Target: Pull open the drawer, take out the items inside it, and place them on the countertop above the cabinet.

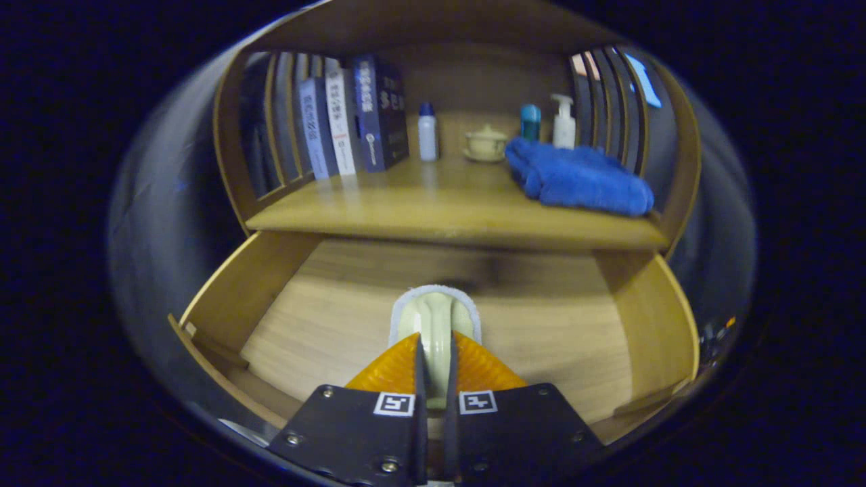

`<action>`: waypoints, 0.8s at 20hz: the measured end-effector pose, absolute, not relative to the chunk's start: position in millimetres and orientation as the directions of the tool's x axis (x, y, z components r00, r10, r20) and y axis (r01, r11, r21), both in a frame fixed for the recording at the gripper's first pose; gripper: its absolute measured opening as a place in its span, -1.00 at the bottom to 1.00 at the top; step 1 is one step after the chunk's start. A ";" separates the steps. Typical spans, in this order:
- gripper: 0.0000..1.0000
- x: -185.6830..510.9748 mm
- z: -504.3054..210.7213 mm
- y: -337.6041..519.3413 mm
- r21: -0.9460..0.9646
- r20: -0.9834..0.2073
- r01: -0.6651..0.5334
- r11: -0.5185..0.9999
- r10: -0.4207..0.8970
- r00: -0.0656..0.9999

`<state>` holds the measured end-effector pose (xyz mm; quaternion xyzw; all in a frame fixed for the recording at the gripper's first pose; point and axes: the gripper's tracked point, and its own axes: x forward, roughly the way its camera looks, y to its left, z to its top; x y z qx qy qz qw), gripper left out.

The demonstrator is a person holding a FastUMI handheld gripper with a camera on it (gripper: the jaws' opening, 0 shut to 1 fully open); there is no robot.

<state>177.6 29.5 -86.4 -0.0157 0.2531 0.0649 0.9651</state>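
Taking the open drawer point(270, 297) as the landmark: on the countertop point(440, 210) above it, from left to right, stand a row of books point(352, 122), a small white bottle point(427, 133), a lidded cup on a saucer point(486, 143), a teal bottle point(530, 122) and a pump bottle point(563, 123), with a folded blue towel point(578, 179) in front of those last two. Over the drawer's floor the gripper point(434, 355) is clenched on a pale, cream-coloured item point(434, 318), probably a brush or scraper, though blur hides its detail. So the drawer is pulled out and one item is in hand; it appears the drawer holds nothing else, and what is left is setting this piece on the countertop.
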 end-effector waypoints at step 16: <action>-0.80 192.9 75.9 7.1 0.087 -0.193 -0.080 0.993 0.095 0.977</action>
